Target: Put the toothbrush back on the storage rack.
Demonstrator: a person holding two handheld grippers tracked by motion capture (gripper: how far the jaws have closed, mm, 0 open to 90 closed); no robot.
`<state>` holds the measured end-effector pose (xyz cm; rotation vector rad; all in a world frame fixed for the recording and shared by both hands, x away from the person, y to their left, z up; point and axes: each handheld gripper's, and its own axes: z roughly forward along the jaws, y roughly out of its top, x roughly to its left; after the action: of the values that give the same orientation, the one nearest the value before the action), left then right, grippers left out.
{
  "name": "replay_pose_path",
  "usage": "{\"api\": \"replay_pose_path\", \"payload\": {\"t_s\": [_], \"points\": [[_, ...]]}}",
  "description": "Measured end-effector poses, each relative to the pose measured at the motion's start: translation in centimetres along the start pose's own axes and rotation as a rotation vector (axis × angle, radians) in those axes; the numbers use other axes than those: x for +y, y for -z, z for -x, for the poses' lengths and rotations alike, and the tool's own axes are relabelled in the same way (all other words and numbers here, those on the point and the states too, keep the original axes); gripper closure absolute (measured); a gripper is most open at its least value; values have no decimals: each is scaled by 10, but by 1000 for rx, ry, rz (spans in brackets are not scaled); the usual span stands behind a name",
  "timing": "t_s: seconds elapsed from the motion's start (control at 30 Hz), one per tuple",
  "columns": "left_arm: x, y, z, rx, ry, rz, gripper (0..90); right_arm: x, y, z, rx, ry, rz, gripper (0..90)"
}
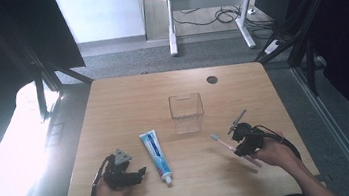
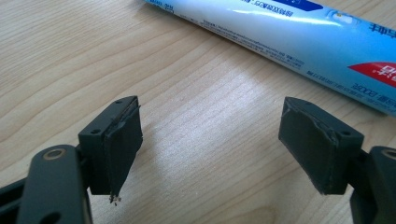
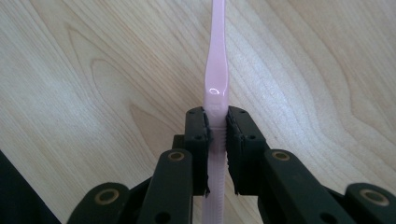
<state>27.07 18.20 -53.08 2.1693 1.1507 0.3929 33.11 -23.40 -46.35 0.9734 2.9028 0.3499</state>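
A pink toothbrush (image 1: 226, 145) is clamped by its handle in my right gripper (image 1: 245, 143) at the table's front right, its head pointing left and away from me. In the right gripper view the jaws press on the pink handle (image 3: 215, 91), which runs up out of the picture over bare wood. A blue and white toothpaste tube (image 1: 156, 155) lies flat near the front middle, cap toward me. My left gripper (image 1: 134, 176) rests just left of the tube, open, with bare wood between its pads (image 2: 122, 144) and the tube (image 2: 299, 37) a little beyond them.
A clear plastic box (image 1: 187, 112) stands upright behind the tube, near the middle of the wooden table (image 1: 128, 103). A dark round hole (image 1: 212, 79) marks the far edge. Dark frame struts flank the table on both sides.
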Motion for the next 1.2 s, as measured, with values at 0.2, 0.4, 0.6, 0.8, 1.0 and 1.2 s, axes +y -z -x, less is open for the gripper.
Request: {"api": "replay_pose_path", "payload": {"t_s": [0.2,0.4,0.6,0.8,1.0,1.2], "points": [[0,0,0,-6,1,5,210,2,8,2,1,-13,59,790],[0,0,0,-1,-11,-2,211,4,17,4,8,-19,125,790],[0,0,0,6,-18,-6,213,7,24,4,-4,-21,160,790],[0,0,0,-10,1,9,206,14,34,5,1,-29,207,789],[0,0,0,-12,-5,10,204,18,38,6,5,-30,247,789],[0,0,1,-8,-12,7,204,23,44,10,-10,-37,310,789]]}}
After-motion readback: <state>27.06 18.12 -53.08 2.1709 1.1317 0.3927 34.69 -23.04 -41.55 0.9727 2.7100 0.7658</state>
